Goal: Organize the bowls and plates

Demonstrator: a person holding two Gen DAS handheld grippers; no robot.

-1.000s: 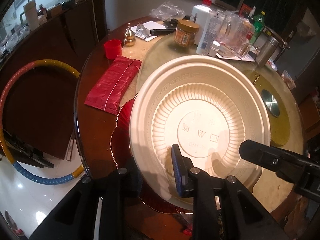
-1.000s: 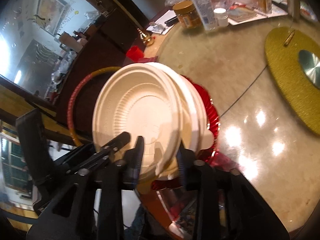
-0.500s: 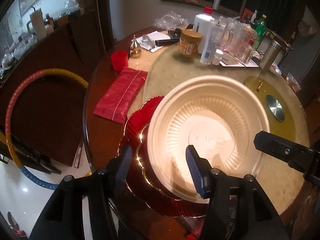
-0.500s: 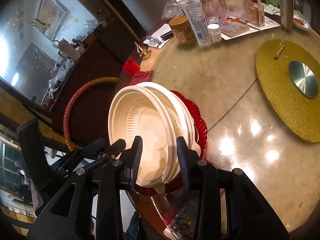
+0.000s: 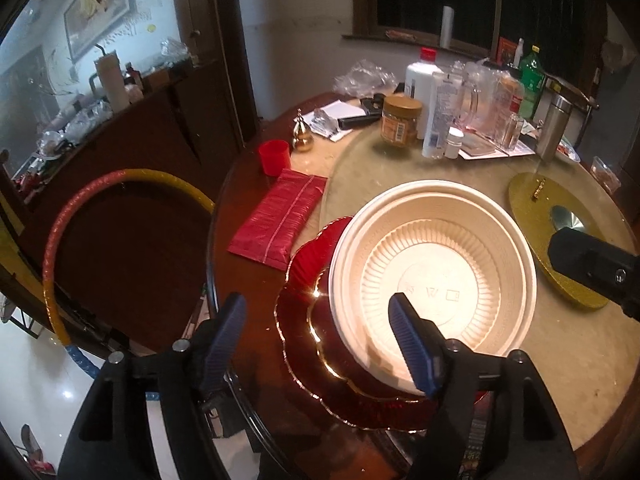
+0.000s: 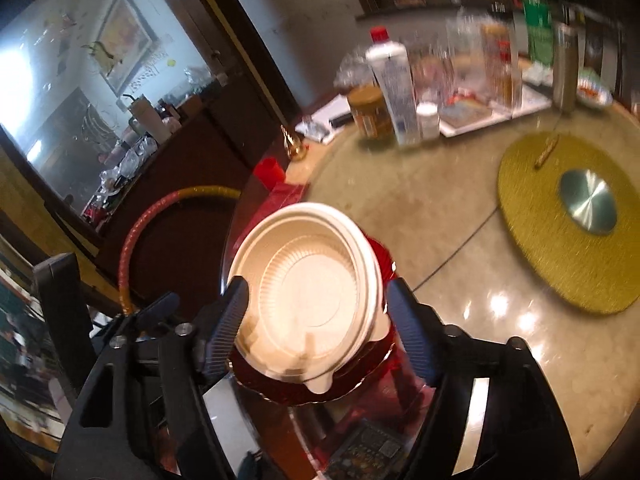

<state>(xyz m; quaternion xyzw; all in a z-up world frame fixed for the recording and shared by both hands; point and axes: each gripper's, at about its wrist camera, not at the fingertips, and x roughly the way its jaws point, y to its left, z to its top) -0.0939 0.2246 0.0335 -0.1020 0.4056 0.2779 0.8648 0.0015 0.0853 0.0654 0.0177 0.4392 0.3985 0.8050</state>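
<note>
Both of our grippers, left gripper [image 5: 320, 344] and right gripper [image 6: 316, 324], have just been opening and now stand spread, gripping nothing. We see the cream bowls [image 5: 432, 284] nested on the red plate [image 5: 304, 320] at the counter [image 5: 560, 352] edge, the gold mat [image 6: 532, 220] at two o'clock, stacked to save room, we judge.

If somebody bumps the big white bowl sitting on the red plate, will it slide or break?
The white bowl looks like thin, ribbed disposable ware, so it is probably light and would slide rather than break. It rests on the glossy red plate, which likely gives little grip. Its wide, low shape probably will not tip.
</note>
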